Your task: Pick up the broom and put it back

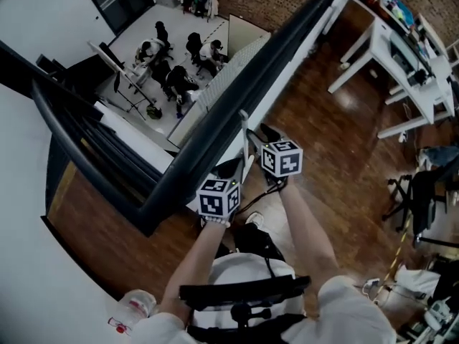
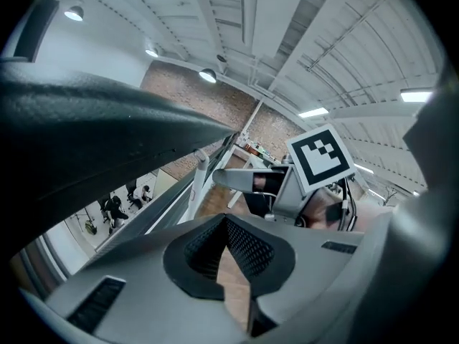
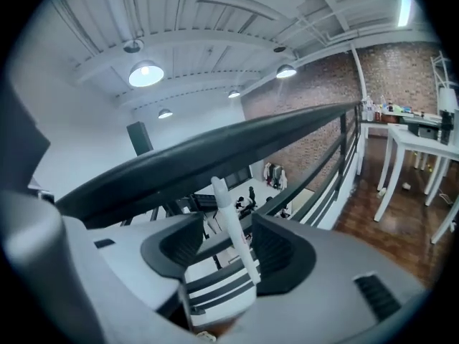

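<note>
Leaning near-upright on the dark railing with nothing visible to steady it, so judging the broom handle free to slide sideways along the rail and drop flat onto the wooden floor. Could also be hooked and tipped by a careless sideways pull of the right hand-held gripper, standing as it does inside that mouth and very close to, perhaps touching, the right-hand pad. Worse still, might go over or through the railing toward the lower level at far left, with seated people down there. No seeing how firmly planted at the bottom, so no judging the footing.

Right hand-held gripper: spread wide and clamping nothing. Has the white handle loose between the jaws, nearer the right one and clear of the left, with the rail just beyond.

Left hand-held gripper: tips brought together, holding nothing, with only floor showing past them. Sits just near and left of the right one. Has the handle out beyond its tips, up and to the left in its own view, well outside the jaws and untouched.

Safest, by this reading, to draw the right one straight back from the rail without any sideways swing.
</note>
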